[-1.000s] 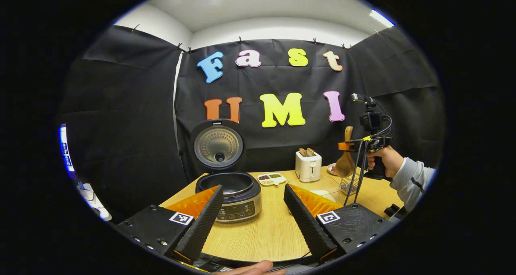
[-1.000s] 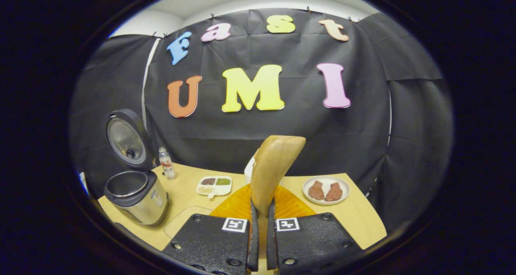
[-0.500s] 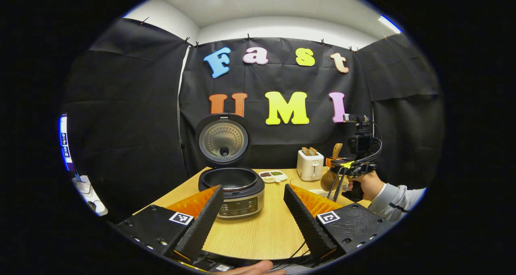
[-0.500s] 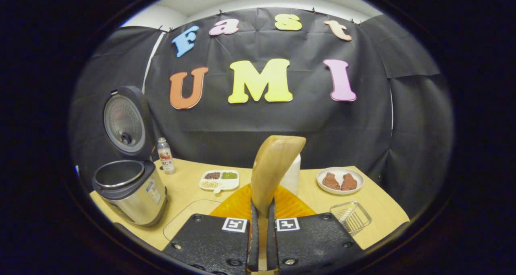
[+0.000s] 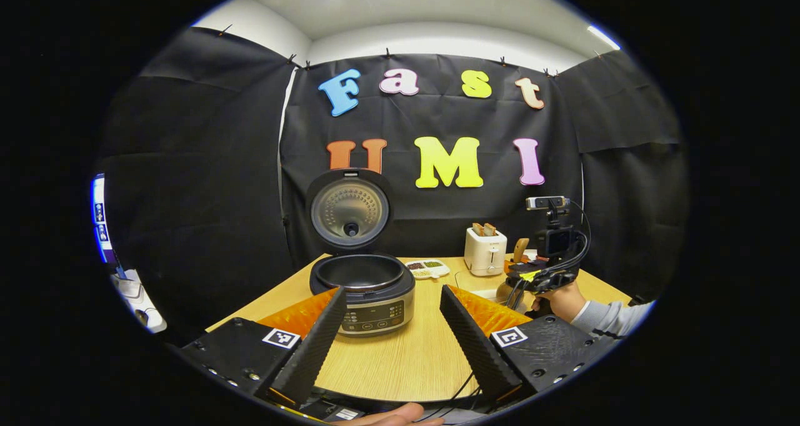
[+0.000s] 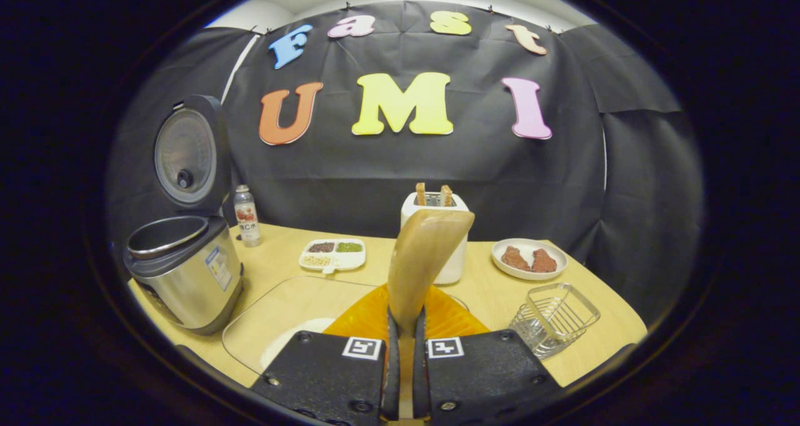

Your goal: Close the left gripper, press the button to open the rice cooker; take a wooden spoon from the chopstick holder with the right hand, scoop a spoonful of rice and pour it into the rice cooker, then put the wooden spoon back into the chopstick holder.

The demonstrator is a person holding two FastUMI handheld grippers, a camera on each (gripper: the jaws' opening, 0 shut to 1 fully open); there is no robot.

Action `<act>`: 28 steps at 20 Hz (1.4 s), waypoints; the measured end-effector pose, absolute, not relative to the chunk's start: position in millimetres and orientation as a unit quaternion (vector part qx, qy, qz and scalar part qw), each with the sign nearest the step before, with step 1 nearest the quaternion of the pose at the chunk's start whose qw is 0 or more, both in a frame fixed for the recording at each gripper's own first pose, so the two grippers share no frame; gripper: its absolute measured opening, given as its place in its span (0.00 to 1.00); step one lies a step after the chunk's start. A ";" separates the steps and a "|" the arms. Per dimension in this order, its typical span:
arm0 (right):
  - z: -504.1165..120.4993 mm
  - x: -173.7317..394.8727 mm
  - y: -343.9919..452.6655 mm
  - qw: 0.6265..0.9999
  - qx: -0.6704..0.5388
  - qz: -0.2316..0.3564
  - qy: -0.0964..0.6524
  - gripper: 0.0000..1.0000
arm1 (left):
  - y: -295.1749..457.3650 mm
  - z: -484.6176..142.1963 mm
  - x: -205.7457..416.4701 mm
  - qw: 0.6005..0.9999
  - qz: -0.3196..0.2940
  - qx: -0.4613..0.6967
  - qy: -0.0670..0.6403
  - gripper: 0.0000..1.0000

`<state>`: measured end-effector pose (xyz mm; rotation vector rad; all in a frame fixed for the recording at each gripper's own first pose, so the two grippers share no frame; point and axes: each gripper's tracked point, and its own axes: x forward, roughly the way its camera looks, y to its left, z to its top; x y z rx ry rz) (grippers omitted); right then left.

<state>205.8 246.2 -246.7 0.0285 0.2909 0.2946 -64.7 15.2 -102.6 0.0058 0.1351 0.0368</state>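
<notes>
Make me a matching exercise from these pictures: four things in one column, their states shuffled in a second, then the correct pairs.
Things:
1. rice cooker
2. wooden spoon
3. wire holder
4. toaster

States:
A. two slices sticking out of the top
B. lid standing open
C. tilted over, nothing in it
D. clamped between the right gripper fingers

Pairs: 1-B, 2-D, 3-C, 4-A

rice cooker (image 6: pixel 181 276) left | toaster (image 6: pixel 437 238) behind wooden spoon (image 6: pixel 422 257) | wire basket (image 6: pixel 553 317) right
</notes>
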 end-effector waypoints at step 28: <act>-229.9 207.4 208.0 0.866 0.421 0.136 0.233 0.09 | 21.9 -107.9 -66.9 0.997 0.036 0.011 0.073 0.96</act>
